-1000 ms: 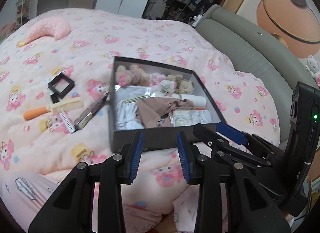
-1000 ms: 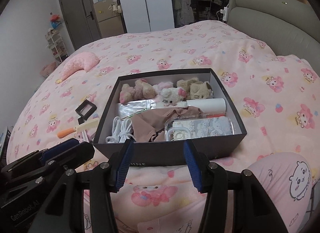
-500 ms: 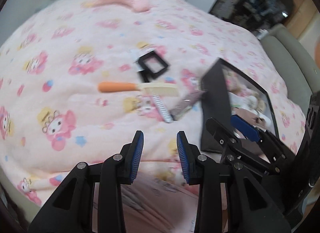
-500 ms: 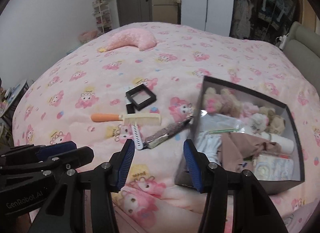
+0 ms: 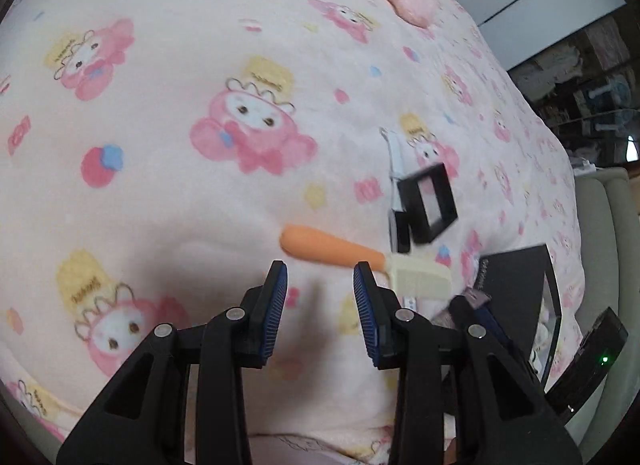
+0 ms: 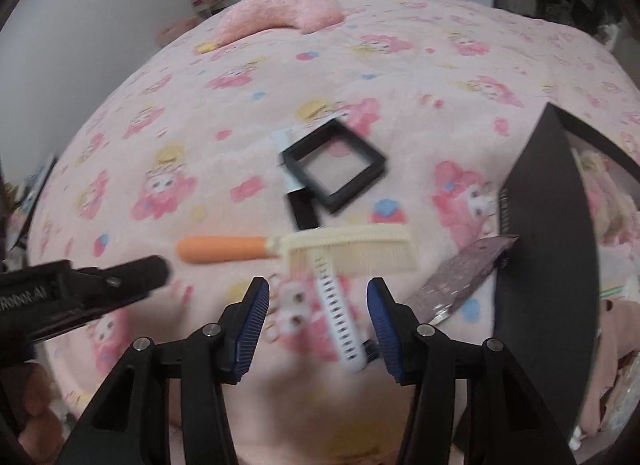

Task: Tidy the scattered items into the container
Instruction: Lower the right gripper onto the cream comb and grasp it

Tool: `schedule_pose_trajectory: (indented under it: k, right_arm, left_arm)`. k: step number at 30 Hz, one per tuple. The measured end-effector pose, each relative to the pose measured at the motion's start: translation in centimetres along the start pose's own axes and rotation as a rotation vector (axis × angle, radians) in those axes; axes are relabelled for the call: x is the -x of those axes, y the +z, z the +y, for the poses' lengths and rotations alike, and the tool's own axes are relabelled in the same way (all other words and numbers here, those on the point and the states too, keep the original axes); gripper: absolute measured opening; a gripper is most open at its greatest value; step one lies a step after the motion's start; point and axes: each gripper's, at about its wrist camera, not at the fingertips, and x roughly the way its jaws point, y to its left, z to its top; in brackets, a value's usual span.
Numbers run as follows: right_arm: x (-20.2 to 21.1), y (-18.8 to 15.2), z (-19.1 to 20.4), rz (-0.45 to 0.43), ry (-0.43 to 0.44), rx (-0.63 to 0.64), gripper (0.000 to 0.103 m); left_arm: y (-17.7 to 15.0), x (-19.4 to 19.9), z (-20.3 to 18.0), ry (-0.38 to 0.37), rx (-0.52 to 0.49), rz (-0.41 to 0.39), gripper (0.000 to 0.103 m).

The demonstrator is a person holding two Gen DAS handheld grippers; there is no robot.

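grippers, left (image 5: 320,291) and right (image 6: 318,307), hover open-jawed over comb (image 6: 320,247).

box (image 6: 548,249) contents cut off at right frame edge | white clip (image 6: 340,321) lower end motion-blurred, bottom centre | comb (image 5: 416,279) partly hidden behind gripper finger, left view

The blanket (image 6: 168,137) is soft matt fleece cloth with a printed cartoon pattern. The pillow (image 6: 280,11) looks like fuzzy plush. The comb (image 6: 352,251) is smooth cream plastic with a matt orange handle (image 6: 222,249). The small frame (image 6: 334,161) is glossy black plastic. The box (image 6: 544,233) is matt black cardboard. The pouch (image 6: 460,277) has a shiny, speckled foil finish. The gripper pads (image 5: 278,309) are ribbed blue rubber on matt black plastic.
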Motion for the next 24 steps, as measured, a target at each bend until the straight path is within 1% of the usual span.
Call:
schedule_pose_trajectory:
  k: [1, 2, 4, 5, 7, 9, 10, 12, 13, 16, 20, 24]
  right_arm:
    - [-0.6, 0.4, -0.9, -0.005, -0.041, -0.034, 0.048]
    - [-1.3, 0.9, -1.7, 0.008, -0.05, -0.068, 0.048]
    - [-3.1, 1.6, -3.1, 0.071, -0.02, -0.126, 0.048]
    - [-3.9, 1.8, -3.7, 0.09, -0.008, -0.152, 0.048]
    - [-4.6, 2.2, -4.2, 0.084, 0.003, -0.174, 0.048]
    - [-5.1, 2.4, -4.2, 0.08, 0.002, -0.188, 0.048]
    - [-5.6, 2.4, -4.3, 0.092, 0.021, -0.196, 0.048]
    - [-7.5, 2.3, -4.6, 0.15, 0.098, -0.228, 0.049]
    - [-8.0, 2.4, -4.9, 0.164, 0.122, -0.247, 0.049]
    - [-7.8, 2.8, -4.9, 0.155, 0.152, -0.244, 0.047]
    - [-6.6, 2.2, -3.4, 0.169, 0.188, -0.191, 0.047]
    - [-5.0, 1.3, -2.1, 0.186, 0.251, -0.167, 0.047]
  left_arm:
    - [0.6, -0.6, 0.5, -0.003, 0.014, 0.011, 0.034]
    - [1.2, -1.3, 0.9, -0.005, 0.018, 0.026, 0.034]
    - [1.9, -3.1, 1.3, -0.021, 0.019, 0.073, 0.034]
    - [2.2, -4.1, 1.3, -0.038, 0.012, 0.107, 0.034]
    - [2.3, -5.6, 1.1, -0.051, -0.01, 0.156, 0.034]
    - [2.2, -6.0, 1.0, -0.056, -0.031, 0.161, 0.035]
    - [2.2, -6.1, 1.2, -0.067, -0.027, 0.166, 0.034]
    - [2.2, -6.3, 1.5, -0.1, -0.007, 0.18, 0.034]
    - [2.3, -6.4, 1.7, -0.106, -0.001, 0.183, 0.034]
    - [2.0, -5.9, 1.6, -0.114, -0.005, 0.176, 0.035]
    - [1.6, -4.2, 1.7, -0.072, -0.021, 0.122, 0.037]
    - [1.2, -1.9, 2.5, -0.016, -0.041, 0.067, 0.039]
